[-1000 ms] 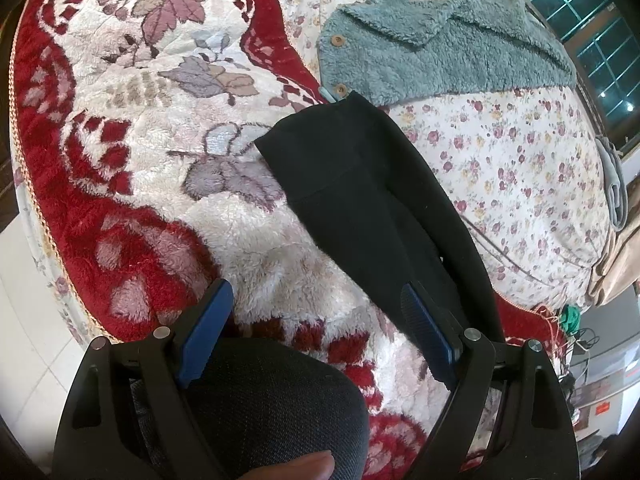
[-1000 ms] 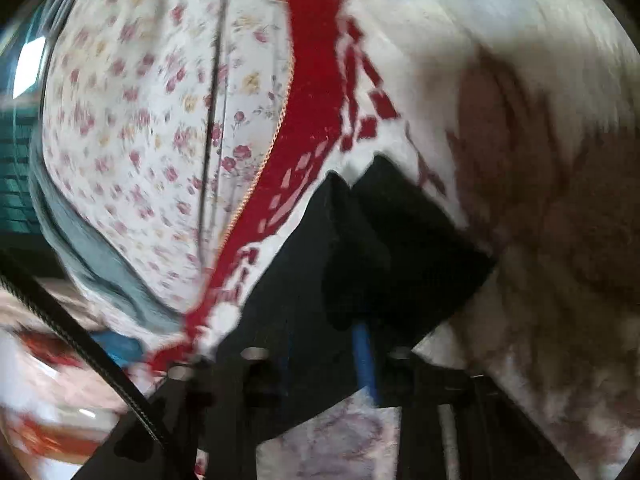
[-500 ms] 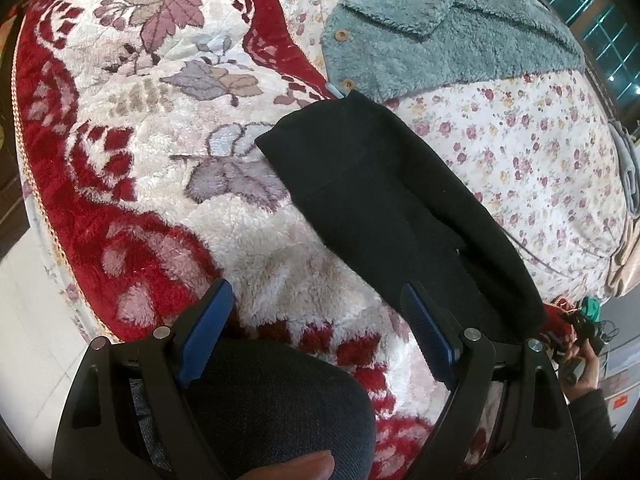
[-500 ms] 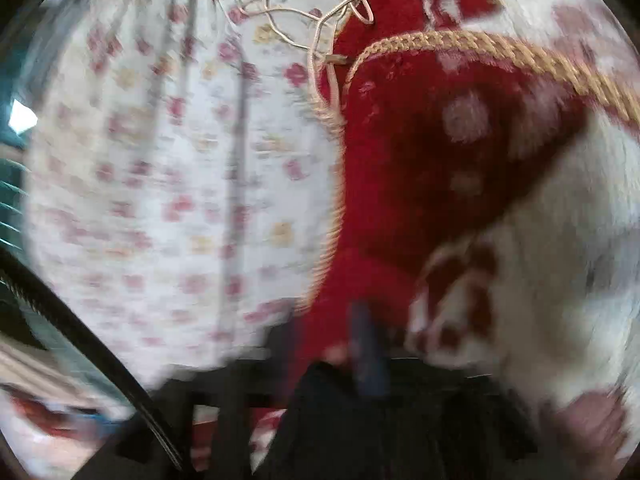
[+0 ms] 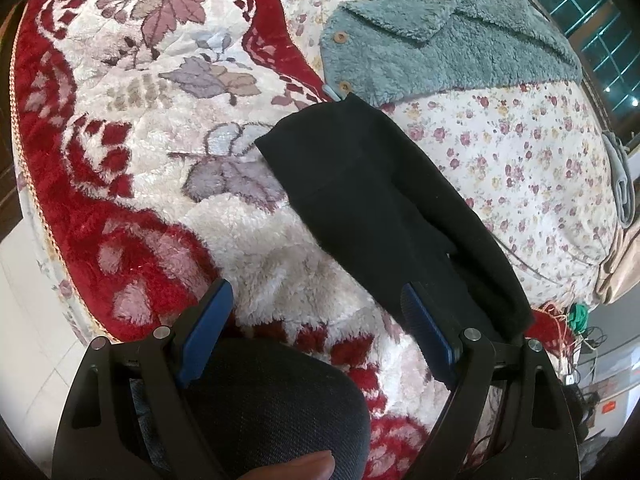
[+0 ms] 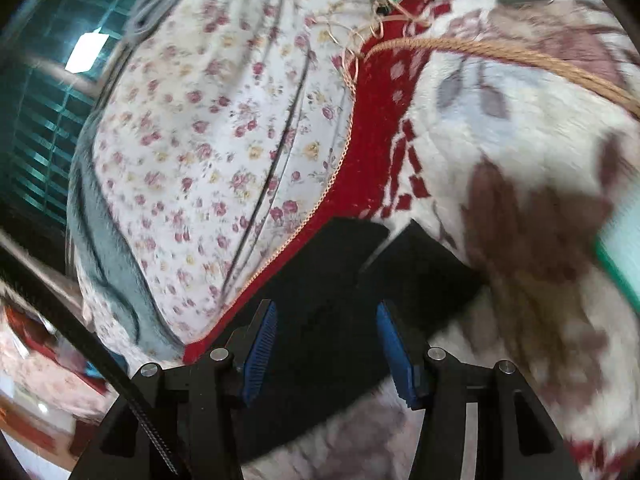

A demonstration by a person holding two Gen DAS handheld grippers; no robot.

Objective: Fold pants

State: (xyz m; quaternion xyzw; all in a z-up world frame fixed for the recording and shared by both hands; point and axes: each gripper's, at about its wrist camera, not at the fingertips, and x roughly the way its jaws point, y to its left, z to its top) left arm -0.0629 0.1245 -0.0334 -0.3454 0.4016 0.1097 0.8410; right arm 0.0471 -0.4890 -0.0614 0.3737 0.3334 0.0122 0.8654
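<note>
The black pants (image 5: 372, 200) lie folded in a long strip on the bed, running from the middle toward the lower right in the left wrist view. My left gripper (image 5: 316, 320) is open and empty, hovering near the pants' lower end, its right finger just over the cloth. In the right wrist view the pants (image 6: 340, 280) lie just ahead of and between the fingers, leg ends side by side. My right gripper (image 6: 326, 340) is open above the cloth, holding nothing.
A red and white plush floral blanket (image 5: 120, 140) covers the near side of the bed; a flower-print quilt (image 5: 520, 152) covers the far side. A teal fleece jacket (image 5: 440, 40) lies beyond the pants. A dark denim knee (image 5: 260, 400) sits below the left gripper. Tangled cords (image 6: 380, 8) lie at the bed edge.
My right gripper was shut on the pants a second ago; it swung the cloth over, let go, and now stands open above it. The pants now lie folded shorter. The left gripper barely moved.
</note>
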